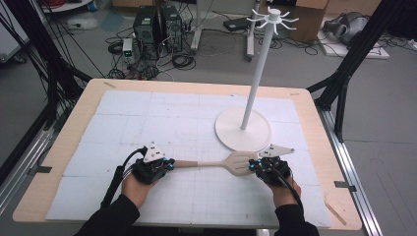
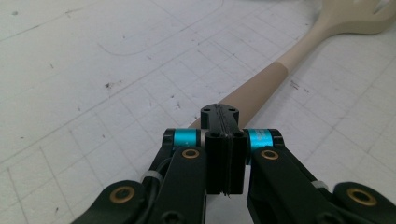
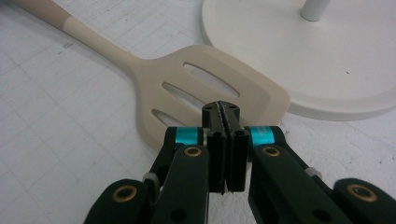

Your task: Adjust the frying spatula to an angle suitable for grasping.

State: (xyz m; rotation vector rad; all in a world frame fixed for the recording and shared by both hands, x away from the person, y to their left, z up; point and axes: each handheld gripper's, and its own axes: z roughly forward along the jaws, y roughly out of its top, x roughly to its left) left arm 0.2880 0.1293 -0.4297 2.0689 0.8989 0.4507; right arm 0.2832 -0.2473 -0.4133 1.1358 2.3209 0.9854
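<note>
- The spatula [image 1: 216, 164] lies flat on the white mat [image 1: 123, 123], near the edge closest to the person.
- Its long side runs from 9 o'clock to 3 o'clock in the high view. The handle points to 9 o'clock. The wide end with the slots points to 3 o'clock.
- The wide end sits just beside the round base of the stand [image 1: 243, 129], which is at about 12 o'clock from it.
- The left gripper [image 1: 167, 164] is at the tip of the handle. Its jaws are pressed together with nothing between them.
- The right gripper [image 1: 253, 166] is at the wide end. Its jaws are pressed together too, just over the edge of the blade, and they pinch nothing.
- The stand has a tall pole with little hooks on top.
- I think the job is to hang the spatula on a hook. It looks barely begun: the spatula is not lifted yet. Grabbing, lifting and hanging are all left to do.
</note>
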